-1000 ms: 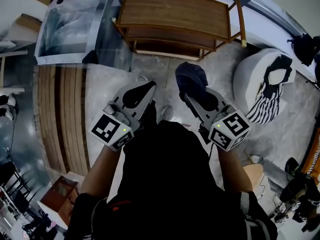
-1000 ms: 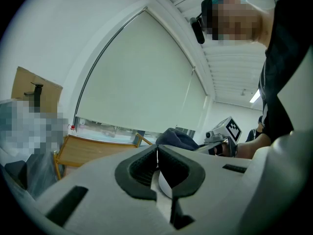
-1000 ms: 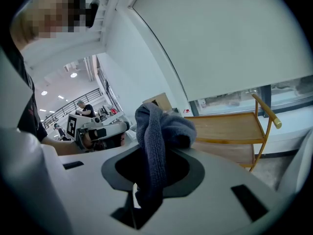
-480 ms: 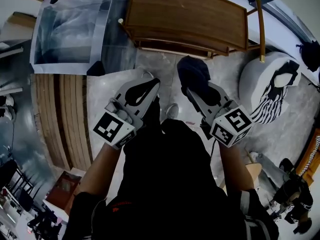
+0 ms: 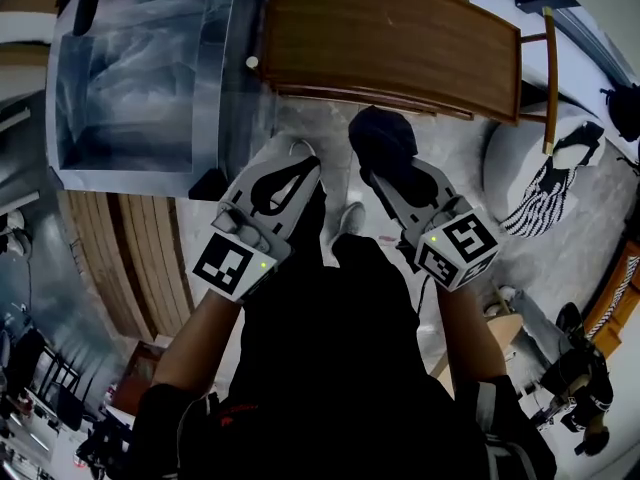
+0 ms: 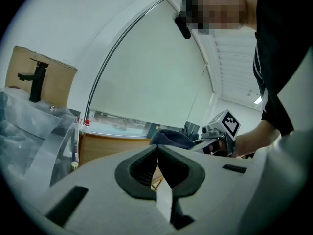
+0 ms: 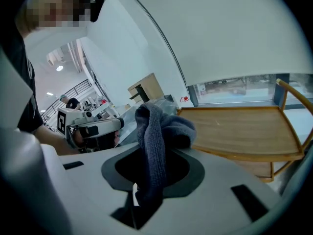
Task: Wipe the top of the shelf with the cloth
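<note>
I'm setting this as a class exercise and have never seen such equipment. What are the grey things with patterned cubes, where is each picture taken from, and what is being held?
There is no robot here. A person holds a two-jaw gripper in each hand, and the patterned cubes are part of those grippers. The head view comes from a camera on the person's head, looking down. Each gripper view comes from a camera riding on that gripper, looking along its jaws. The left gripper is shut on nothing. The right gripper clamps a dark blue cloth. Ahead stands a wooden shelf with nothing showing on its top.
</note>
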The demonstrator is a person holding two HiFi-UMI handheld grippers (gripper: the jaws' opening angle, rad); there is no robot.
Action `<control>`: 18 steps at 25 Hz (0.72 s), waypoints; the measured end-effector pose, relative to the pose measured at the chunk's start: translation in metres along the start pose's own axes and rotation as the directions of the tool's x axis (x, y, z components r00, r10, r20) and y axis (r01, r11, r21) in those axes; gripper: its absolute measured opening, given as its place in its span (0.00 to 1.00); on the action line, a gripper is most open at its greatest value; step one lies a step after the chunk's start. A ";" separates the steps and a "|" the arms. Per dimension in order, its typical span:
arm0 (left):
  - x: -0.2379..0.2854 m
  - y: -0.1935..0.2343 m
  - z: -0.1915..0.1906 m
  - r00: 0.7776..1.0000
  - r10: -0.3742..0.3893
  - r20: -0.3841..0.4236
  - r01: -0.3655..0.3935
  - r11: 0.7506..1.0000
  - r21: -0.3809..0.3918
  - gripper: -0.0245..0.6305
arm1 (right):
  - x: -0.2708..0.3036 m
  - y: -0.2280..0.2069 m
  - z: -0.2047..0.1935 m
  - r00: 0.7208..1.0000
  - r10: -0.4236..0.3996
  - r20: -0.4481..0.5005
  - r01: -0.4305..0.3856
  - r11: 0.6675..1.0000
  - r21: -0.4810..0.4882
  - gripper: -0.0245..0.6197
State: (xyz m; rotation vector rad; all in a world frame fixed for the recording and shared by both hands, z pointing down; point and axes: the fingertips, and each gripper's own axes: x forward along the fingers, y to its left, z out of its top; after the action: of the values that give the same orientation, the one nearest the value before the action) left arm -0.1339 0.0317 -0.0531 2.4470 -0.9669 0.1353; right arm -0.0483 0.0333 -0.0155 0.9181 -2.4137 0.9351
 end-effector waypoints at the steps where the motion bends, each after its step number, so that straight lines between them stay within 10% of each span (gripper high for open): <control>1: 0.001 0.007 0.000 1.000 0.003 -0.002 -0.003 1.000 0.001 0.07 | 0.007 -0.001 0.001 1.000 -0.001 -0.004 0.001 1.000 0.002 0.19; 18: 0.034 0.045 -0.047 0.997 0.074 -0.033 -0.075 0.997 -0.013 0.07 | 0.082 -0.040 -0.019 0.999 0.042 -0.027 -0.042 0.999 0.003 0.19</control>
State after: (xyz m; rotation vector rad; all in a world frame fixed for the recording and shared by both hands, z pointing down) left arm -0.1347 0.0055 0.0153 2.3891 -1.0420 0.1922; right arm -0.0764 -0.0112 0.0608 0.8526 -2.4180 0.9602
